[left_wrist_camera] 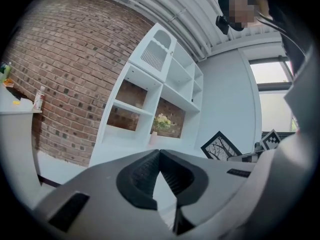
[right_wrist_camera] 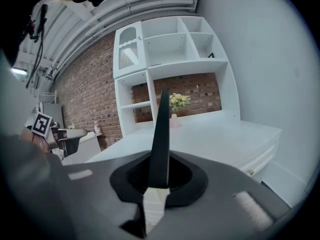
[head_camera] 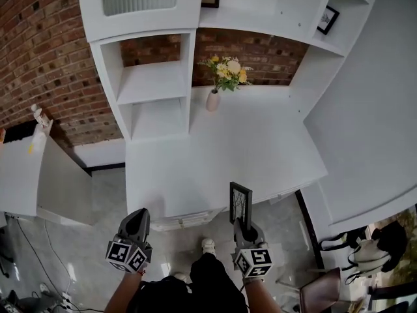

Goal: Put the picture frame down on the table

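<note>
- right gripper (head_camera: 240, 225) has its jaws clenched on the lower edge of the picture frame (head_camera: 240, 202); frame stands upright above the jaws, black border, pale picture with a dark branching pattern
- in the right gripper view the frame (right_wrist_camera: 161, 134) shows edge-on as a thin dark blade rising from between the ribbed pads of the right gripper (right_wrist_camera: 159, 176); a white part sits below it in the gap
- frame is in the air, not on the bench (head_camera: 260, 142); in the head view it sits at the bench's near edge, over the drawer front and the grey floor (head_camera: 98, 240)
- left gripper (head_camera: 139, 214) is held low beside the right one, well apart from the frame; in the left gripper view its jaws (left_wrist_camera: 159, 154) are closed tip to tip with nothing between them
- left gripper view also catches the frame (left_wrist_camera: 220, 146) face-on at the right, near the right gripper's marker cube (left_wrist_camera: 271, 139)
- bench is white and mostly bare; a pale vase (head_camera: 213, 100) with yellow and white flowers (head_camera: 226, 70) stands at its far end against the brick wall (head_camera: 39, 51)
- white shelf unit (head_camera: 150, 77) rises at the bench's far left; a small framed picture (head_camera: 328, 19) leans on an upper shelf at the right
- person's shoe (head_camera: 208, 245) shows on the floor between the grippers
</note>
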The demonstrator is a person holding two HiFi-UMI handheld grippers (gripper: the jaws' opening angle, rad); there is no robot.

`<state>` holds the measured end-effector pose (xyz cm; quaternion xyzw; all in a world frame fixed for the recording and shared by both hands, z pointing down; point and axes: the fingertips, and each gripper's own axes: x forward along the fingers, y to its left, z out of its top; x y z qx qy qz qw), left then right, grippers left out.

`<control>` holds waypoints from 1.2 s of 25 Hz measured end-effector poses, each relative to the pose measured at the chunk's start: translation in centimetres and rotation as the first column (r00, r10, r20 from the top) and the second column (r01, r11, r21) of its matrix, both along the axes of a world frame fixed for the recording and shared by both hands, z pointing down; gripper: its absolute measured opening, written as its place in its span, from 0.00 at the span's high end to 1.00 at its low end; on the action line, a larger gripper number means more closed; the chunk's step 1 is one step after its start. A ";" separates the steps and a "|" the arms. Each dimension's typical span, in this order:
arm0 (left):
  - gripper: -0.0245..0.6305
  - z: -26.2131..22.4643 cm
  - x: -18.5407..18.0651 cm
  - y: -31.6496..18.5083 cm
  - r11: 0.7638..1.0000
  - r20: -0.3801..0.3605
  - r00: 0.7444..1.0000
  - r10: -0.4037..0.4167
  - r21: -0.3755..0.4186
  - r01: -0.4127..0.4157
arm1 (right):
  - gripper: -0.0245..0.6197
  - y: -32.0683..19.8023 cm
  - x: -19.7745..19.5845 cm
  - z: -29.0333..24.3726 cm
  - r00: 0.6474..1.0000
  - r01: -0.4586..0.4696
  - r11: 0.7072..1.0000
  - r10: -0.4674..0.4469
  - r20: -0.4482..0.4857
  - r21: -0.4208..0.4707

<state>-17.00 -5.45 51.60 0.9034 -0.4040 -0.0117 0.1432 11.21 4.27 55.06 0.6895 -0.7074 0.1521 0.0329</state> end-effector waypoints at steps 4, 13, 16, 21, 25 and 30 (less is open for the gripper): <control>0.98 0.1 1.1 -1.8 0.998 0.003 0.998 -0.060 0.003 0.060 | 0.91 -3.2 1.4 0.3 0.998 0.057 0.998 -0.057 0.004 -0.019; 0.98 0.2 3.0 -4.8 0.987 0.016 0.987 -0.161 -0.008 0.161 | 0.91 -9.1 2.6 1.9 0.980 0.199 0.978 -0.197 0.030 -0.066; 0.98 0.1 3.2 -5.4 0.979 0.025 0.979 -0.204 -0.017 0.205 | 0.91 -10.7 2.5 2.1 0.968 0.250 0.966 -0.248 0.034 -0.072; 0.98 0.7 3.7 -6.3 0.966 0.022 0.967 -0.255 -0.026 0.256 | 0.91 -12.3 2.4 2.8 0.950 0.311 0.946 -0.308 0.046 -0.090; 0.98 0.7 4.6 -6.7 0.960 0.030 0.961 -0.276 -0.033 0.277 | 0.91 -13.1 2.6 3.4 0.939 0.344 0.933 -0.338 0.069 -0.107; 0.98 0.5 5.4 -6.4 0.954 0.050 0.954 -0.297 -0.037 0.299 | 0.91 -13.8 3.0 3.9 0.929 0.355 0.927 -0.335 0.160 -0.123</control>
